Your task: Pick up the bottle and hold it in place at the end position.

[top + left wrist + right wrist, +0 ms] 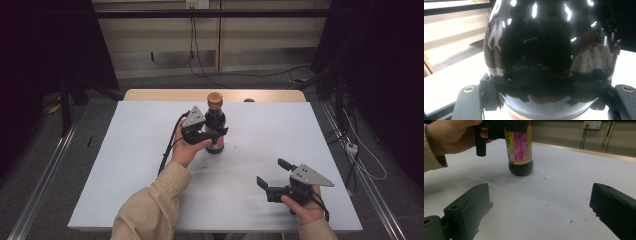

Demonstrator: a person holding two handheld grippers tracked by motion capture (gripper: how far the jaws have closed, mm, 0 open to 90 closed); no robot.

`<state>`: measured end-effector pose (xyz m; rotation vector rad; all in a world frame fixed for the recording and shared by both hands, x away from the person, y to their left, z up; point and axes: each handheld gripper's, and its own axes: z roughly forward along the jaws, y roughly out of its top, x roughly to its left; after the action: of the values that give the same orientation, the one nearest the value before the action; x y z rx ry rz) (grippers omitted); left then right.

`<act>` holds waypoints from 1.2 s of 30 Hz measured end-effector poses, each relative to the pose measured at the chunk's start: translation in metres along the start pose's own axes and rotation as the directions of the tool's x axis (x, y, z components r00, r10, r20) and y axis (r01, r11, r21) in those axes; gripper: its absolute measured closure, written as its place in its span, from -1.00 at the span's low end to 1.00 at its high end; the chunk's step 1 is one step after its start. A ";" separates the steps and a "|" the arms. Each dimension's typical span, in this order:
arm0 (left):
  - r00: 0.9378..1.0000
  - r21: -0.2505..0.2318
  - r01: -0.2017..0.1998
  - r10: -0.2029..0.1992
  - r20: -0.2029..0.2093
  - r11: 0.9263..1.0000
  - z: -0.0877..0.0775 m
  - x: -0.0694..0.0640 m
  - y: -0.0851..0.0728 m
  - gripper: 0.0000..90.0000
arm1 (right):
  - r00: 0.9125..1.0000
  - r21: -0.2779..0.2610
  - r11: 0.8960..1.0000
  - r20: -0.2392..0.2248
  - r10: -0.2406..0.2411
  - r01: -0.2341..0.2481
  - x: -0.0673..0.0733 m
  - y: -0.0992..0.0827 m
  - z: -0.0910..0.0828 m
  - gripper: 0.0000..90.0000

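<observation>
With our left gripper point(216, 133) clamped round the belly of the dark glass sauce bottle with the brown cap point(215, 125) — standing upright mid-desk point(125, 165) — and our right gripper point(272, 173) spread wide and empty nearby, we should keep the bottle vertical and squeeze steadily.

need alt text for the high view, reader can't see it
The left gripper is clamped around a dark sauce bottle standing upright on a white table. The right gripper rests open nearer the person, holding nothing.
</observation>
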<state>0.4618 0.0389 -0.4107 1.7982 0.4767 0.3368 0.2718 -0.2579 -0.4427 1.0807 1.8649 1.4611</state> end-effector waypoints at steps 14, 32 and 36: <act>1.000 0.027 0.011 -0.010 -0.016 1.000 0.001 -0.001 0.002 -0.37 | 1.000 0.005 1.000 0.001 -0.005 0.005 0.000 0.003 0.008 -0.94; 0.989 0.051 0.017 -0.009 -0.147 0.999 -0.005 -0.018 0.006 -0.35 | 1.000 0.006 1.000 0.005 -0.003 0.003 0.001 0.005 0.009 -0.94; 0.991 0.056 0.010 -0.002 -0.133 0.998 -0.004 -0.017 0.007 -0.34 | 1.000 0.009 1.000 0.006 -0.004 0.004 0.001 0.004 0.010 -0.93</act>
<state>0.4457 0.0328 -0.4028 1.8358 0.5903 0.4454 0.2802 -0.2513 -0.4410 1.0833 1.8704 1.4472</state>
